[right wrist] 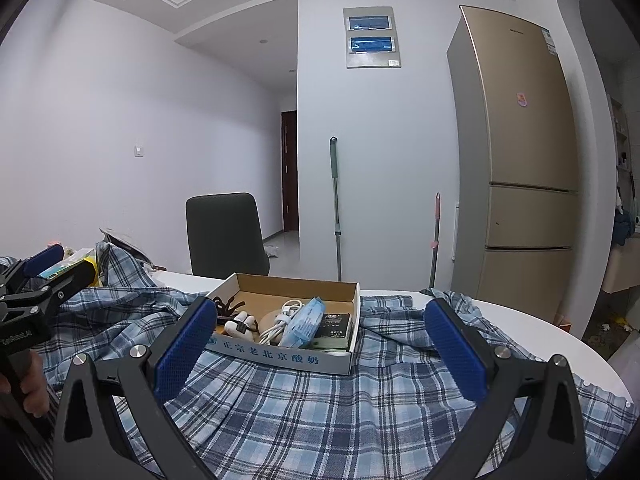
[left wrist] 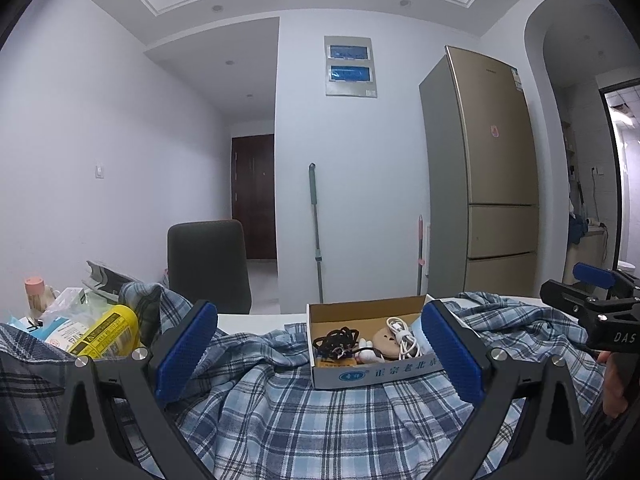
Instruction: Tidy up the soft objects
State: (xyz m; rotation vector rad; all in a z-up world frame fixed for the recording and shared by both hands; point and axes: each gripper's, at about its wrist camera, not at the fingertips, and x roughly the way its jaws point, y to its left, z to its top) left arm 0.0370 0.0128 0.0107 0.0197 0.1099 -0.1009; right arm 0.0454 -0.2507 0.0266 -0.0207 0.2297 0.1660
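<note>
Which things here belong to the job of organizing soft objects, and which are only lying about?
Job: plaid shirt; cardboard box resting on it; left gripper and right gripper, both open.

Lying about: yellow packet, chair, fridge, mop.

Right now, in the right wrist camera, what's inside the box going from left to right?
black cord tangle → small white toy → white cable → blue tissue pack → dark book, all in the cardboard box.
</note>
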